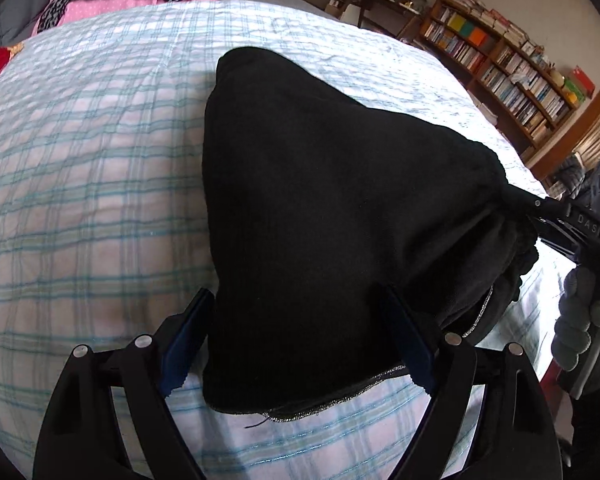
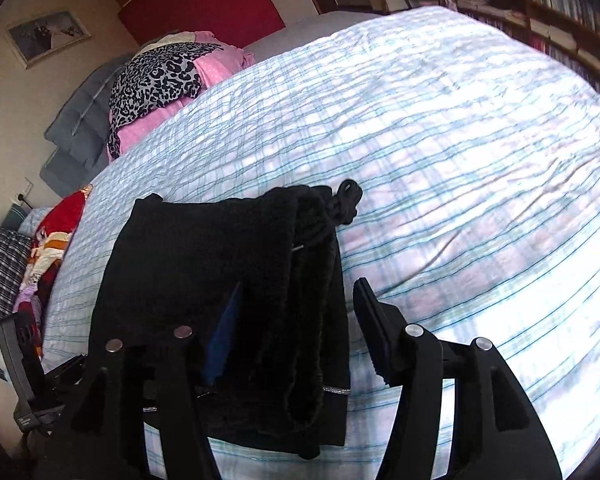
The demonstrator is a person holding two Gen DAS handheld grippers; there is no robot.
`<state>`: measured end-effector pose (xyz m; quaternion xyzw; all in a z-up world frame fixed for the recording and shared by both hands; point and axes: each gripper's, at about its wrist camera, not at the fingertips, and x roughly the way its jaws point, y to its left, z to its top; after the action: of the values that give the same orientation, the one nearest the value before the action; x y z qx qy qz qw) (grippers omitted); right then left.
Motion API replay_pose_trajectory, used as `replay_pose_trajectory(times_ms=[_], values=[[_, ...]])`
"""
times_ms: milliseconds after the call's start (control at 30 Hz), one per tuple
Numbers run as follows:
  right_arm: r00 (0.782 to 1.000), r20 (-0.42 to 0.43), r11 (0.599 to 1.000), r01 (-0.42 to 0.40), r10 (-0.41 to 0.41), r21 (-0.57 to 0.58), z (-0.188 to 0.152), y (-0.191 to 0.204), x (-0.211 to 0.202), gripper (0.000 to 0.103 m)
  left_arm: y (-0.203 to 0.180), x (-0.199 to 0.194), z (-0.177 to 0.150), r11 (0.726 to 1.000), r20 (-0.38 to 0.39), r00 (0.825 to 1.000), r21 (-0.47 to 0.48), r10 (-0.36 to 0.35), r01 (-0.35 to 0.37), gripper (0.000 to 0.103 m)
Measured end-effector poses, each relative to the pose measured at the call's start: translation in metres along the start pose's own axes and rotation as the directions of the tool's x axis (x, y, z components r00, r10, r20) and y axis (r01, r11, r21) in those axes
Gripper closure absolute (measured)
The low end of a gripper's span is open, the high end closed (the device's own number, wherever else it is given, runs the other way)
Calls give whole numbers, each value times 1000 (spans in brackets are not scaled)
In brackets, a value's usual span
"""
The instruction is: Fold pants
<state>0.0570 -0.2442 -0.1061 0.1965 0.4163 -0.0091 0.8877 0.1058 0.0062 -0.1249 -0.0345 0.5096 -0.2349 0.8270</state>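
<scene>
Left gripper [image 1: 296, 344] spread wide, blue-padded fingers [image 1: 188, 340] flanking near hem of pants [image 1: 320, 216]; pads not pinching cloth. Right gripper [image 2: 296, 340] also wide, folded waist end lying between fingers. Pants: black, soft fleecy knit, thin silver hem trim, folded into thick bundle, flat on bed [image 1: 80, 184]. Bedcover crinkled white seersucker, teal plaid. Farther: leopard-print cloth [image 2: 156, 80] on pink fabric [image 2: 220, 64]; wooden bookshelf [image 1: 512, 60] beyond.
</scene>
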Motion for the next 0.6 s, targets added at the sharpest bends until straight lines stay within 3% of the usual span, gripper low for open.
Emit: replay_pose_trajectory(times_ms=[67,100,200,267,400,467,600], values=[[990,80,989,126,-120,-77,1,15,-14,46,1,0,-1,1000,4,1000,-1,14,-14,19],[984,113,983,151,-138,-107,1,21,-20,46,-1,-1,0,1000,9,1000,7,21,-22,19],[986,145,982,109,-87,-154,-1,35,-30,46,-6,-5,1,999,25,999,23,41,-42,19],[991,107,971,96,-74,-218,-8,41,-23,46,-5,-6,1,999,28,999,9,41,-41,18],[989,-12,958,139,-146,-251,-29,34,8,46,2,-7,1,999,25,999,-22,36,-36,13],[993,-13,967,115,-121,-228,-35,21,13,33,4,-5,-2,999,22,999,-9,36,-35,13],[997,-76,997,23,-29,-78,-32,-6,23,26,4,-6,-5,1000,17,999,-11,29,-29,12]])
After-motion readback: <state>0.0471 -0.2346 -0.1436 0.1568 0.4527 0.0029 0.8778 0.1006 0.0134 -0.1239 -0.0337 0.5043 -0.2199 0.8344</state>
